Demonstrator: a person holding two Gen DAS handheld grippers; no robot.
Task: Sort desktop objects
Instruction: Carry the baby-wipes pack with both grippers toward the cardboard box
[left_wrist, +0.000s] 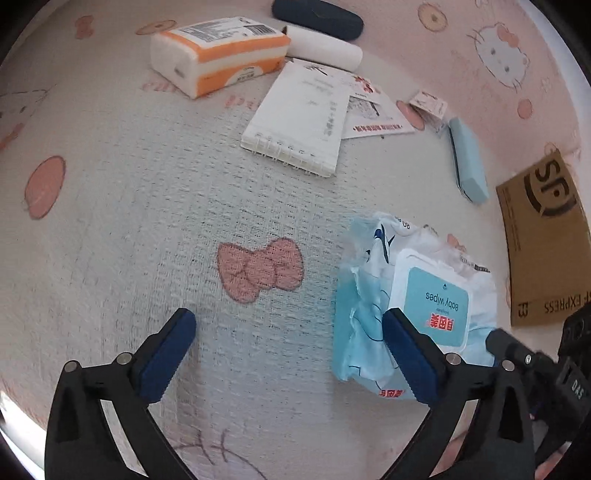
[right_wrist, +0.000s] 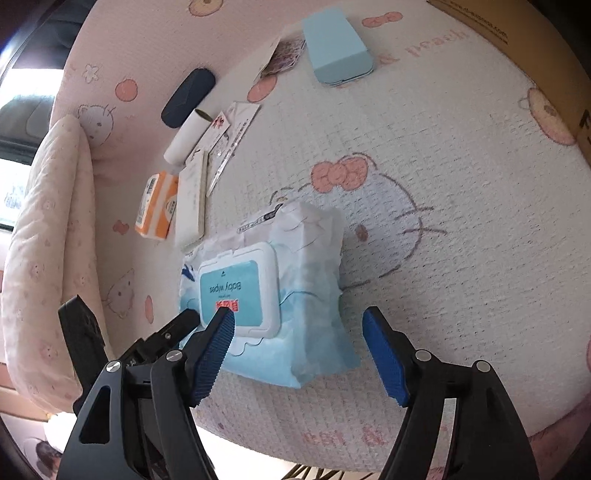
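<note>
On pink cloth, crumpled blue baby wipes pack (right_wrist: 280, 295) lies flat; both jaws wide apart, empty.

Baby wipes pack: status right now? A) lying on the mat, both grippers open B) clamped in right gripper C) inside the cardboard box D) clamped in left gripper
A: the baby wipes pack lies flat on the mat, and the right gripper and left gripper both stand open with no pad pressing on it.
</note>
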